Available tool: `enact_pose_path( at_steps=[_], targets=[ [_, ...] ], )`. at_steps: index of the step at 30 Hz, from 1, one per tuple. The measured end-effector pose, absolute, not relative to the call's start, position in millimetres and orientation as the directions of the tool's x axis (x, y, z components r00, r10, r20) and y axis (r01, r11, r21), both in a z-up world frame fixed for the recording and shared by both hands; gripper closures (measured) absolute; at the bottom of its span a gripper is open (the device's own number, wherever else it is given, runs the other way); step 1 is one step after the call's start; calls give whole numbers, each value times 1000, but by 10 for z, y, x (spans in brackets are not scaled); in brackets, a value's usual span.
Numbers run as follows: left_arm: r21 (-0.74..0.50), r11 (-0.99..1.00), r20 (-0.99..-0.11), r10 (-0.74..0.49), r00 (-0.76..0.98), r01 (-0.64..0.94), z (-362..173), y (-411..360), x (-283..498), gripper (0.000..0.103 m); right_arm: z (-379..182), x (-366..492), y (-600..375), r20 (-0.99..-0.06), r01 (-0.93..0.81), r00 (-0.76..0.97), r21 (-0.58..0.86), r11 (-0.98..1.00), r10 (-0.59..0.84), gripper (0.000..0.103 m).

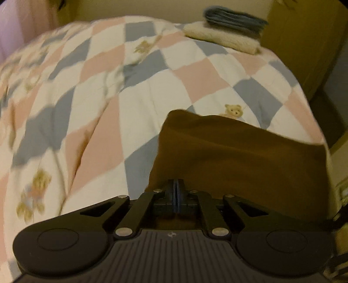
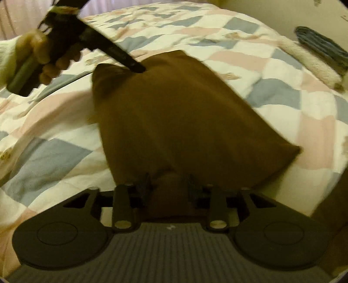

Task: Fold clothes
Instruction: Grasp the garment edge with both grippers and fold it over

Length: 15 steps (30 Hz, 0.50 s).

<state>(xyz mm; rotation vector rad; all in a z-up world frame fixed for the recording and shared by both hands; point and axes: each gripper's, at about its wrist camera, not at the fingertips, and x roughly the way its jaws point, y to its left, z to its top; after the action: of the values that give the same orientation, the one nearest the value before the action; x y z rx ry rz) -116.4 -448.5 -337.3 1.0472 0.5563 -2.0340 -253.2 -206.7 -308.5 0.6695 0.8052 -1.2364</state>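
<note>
On the bed's checked quilt (image 1: 152, 91), the brown garment (image 2: 174, 113) lies near the front edge, folded into a compact panel. The left hand-held gripper (image 1: 176, 185) is pinched fully together on its near-left corner, while the right hand-held gripper (image 2: 168, 182) stands part-open with a fold of brown cloth bunched between its jaws, though whether the pads press it I cannot tell. A cream folded item (image 1: 221, 38) with a grey-blue one (image 1: 235, 18) on top sits at the far right, so two pieces look finished and this one seems to need only a last fold and stacking.
</note>
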Motion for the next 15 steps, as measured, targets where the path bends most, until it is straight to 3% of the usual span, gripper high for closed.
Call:
enact_pose_path(
  at_steps=[6,9,15],
  targets=[
    [-65,-560,-815,-448,-367,826,-2980,-4468,-840,97,-2711,-2539,-1873,-773,981,164,60,187,-613,72],
    [-104,-539,-818,-431,-380,836,-2921,-4441,-758,96,-2956,-2491,-1906,-830,983,135,43,178,-541,72],
    [-35,-513,-867,-411,-281,858,-3005,-4408,-957,96,-2654,-2529,-1789,-798,987,139,63,148,-586,72]
  ],
)
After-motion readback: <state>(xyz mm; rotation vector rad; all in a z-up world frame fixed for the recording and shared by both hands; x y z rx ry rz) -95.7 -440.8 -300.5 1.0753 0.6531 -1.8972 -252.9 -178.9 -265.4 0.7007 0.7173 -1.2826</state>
